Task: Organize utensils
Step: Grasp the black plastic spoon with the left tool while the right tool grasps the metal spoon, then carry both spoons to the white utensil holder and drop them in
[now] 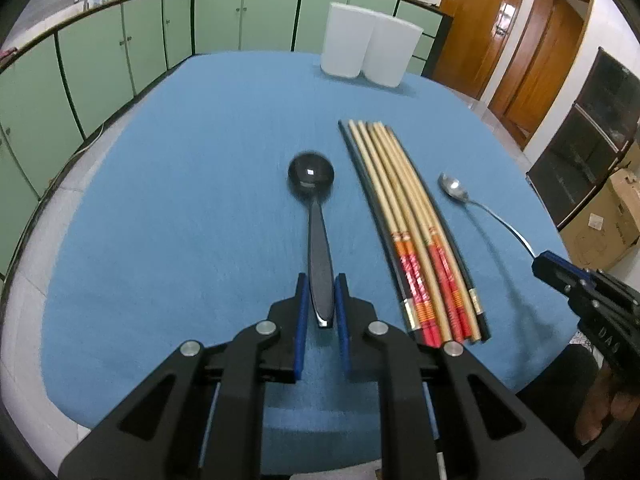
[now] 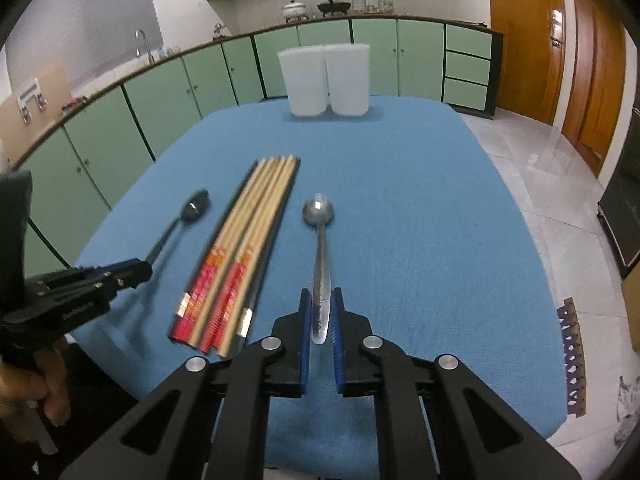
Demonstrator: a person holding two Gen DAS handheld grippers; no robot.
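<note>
At 6 o'clock on the blue cloth, left gripper pinches the black spoon handle-end and right gripper the steel spoon, bowls toward the white bins at 12, chopsticks between, probably for lifting binward.

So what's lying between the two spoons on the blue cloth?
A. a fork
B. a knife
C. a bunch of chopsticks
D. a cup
C: the chopsticks lie in a row on the blue cloth, with the black spoon on one side and the silver spoon on the other.
</note>
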